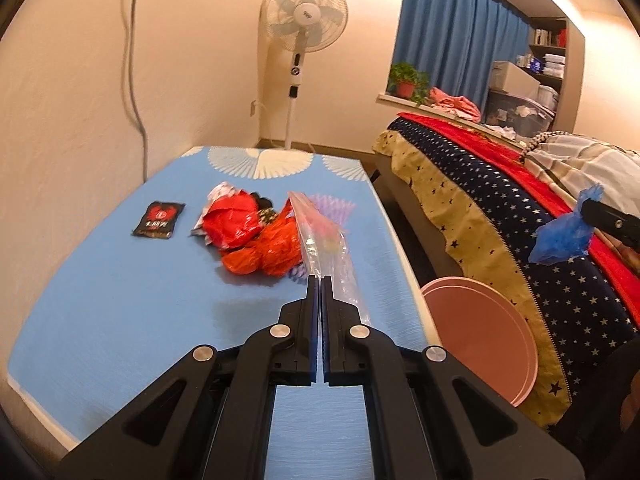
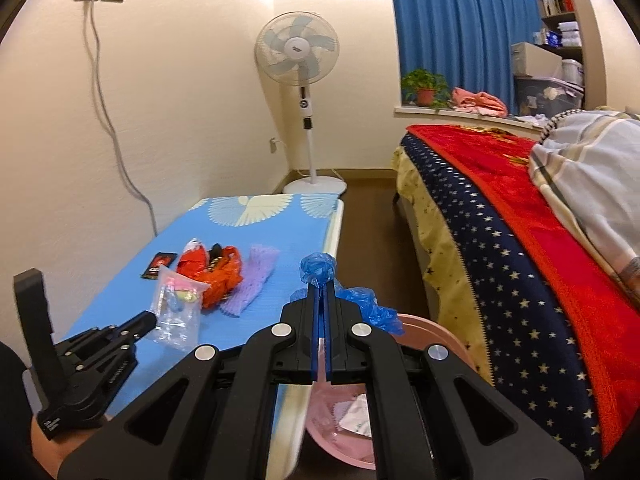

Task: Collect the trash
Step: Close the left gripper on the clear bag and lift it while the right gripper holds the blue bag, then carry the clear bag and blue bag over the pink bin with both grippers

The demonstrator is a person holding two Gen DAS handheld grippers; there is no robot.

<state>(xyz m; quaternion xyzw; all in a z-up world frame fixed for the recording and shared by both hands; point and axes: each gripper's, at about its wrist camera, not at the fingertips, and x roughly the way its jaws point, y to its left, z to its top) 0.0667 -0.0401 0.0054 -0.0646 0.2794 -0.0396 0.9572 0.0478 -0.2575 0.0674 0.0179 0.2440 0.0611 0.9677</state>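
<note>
My left gripper (image 1: pixel 321 278) is shut on a clear zip bag (image 1: pixel 328 248), lifted just above the blue table (image 1: pixel 120 300); the bag also shows in the right wrist view (image 2: pixel 178 312). My right gripper (image 2: pixel 322 284) is shut on a crumpled blue plastic bag (image 2: pixel 318 268), held above the pink bin (image 2: pixel 352 432) beside the table; the blue bag also shows in the left wrist view (image 1: pixel 564 232). On the table lie red-orange plastic bags (image 1: pixel 256 236), a black sachet (image 1: pixel 159 220) and purple foam netting (image 2: pixel 252 276).
The pink bin (image 1: pixel 480 336) stands on the floor between the table and a bed (image 1: pixel 520 220) with a starry cover, and holds some wrappers (image 2: pixel 356 416). A standing fan (image 1: pixel 300 40) is at the far end. A wall runs along the table's left.
</note>
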